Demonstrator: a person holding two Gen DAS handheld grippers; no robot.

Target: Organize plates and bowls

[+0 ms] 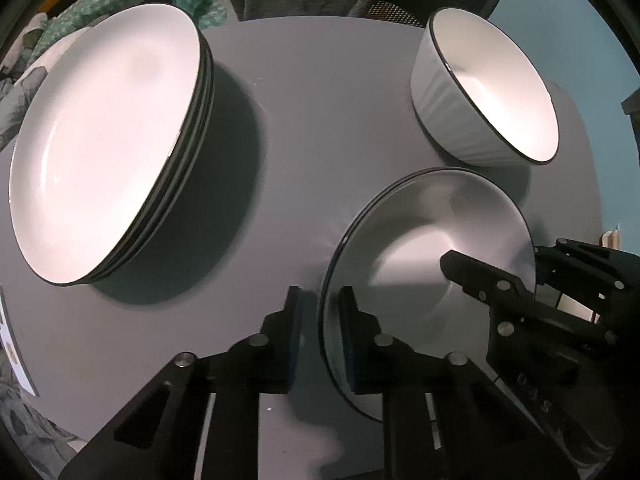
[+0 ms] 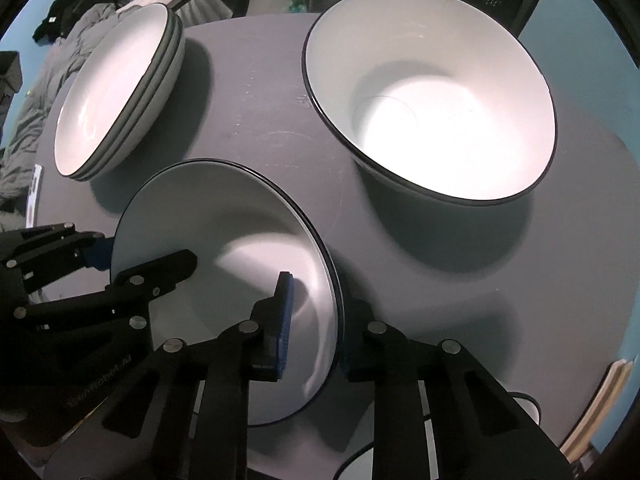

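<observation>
Both tools, left tool (image 1: 320, 320) and right tool (image 2: 316, 320), clench the plate's (image 2: 224, 240) opposite rims.

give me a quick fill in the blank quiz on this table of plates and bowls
1. The left gripper and the right gripper both clamp the rim of the same ____.
2. The stack of plates has ____ dark rims showing.
3. The deep bowl holds ____.
4. All the crockery rests on a ____ table.

Missing words: plate; three; nothing; grey
</observation>
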